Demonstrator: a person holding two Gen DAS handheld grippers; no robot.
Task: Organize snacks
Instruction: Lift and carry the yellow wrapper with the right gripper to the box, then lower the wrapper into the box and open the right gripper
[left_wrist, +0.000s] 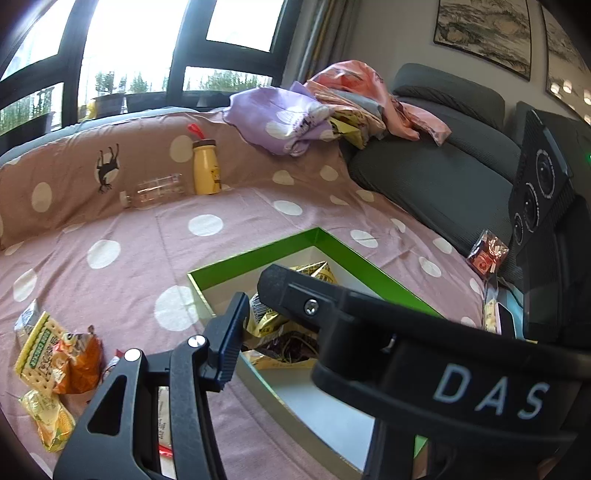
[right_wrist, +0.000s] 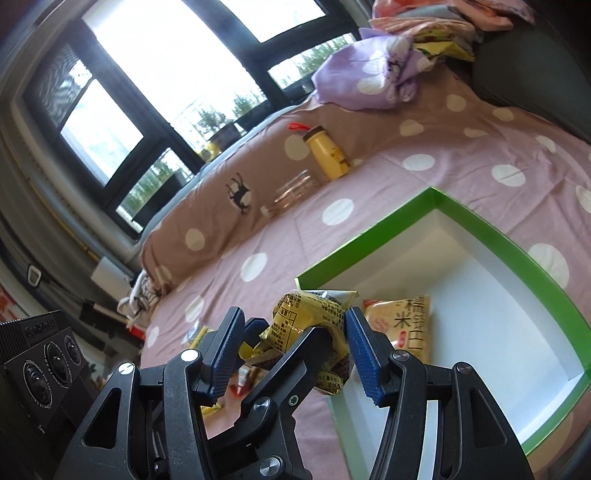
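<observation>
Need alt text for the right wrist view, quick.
The right gripper clamps crumpled yellow snack packets at the near corner of an open green box with a white interior, one rice-snack packet already inside. The box sits on a pink polka-dot bedspread.

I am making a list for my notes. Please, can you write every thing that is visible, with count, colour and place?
box: one, green rim, white inside, on the bedspread
bedspread: one, pink with white dots
crumpled snack packet: one, yellow, held over the box's near edge
snack packet in box: one, pale yellow, on the box floor
loose snacks: several, green, orange, yellow, left of the box
bottle: one, yellow, upright by the cushion
clear bottle: one, lying beside it
clothes: a pile, purple and pink
sofa: grey
left tongs: black, on the crumpled packet
right tongs: black, blue pads, on the same packet
</observation>
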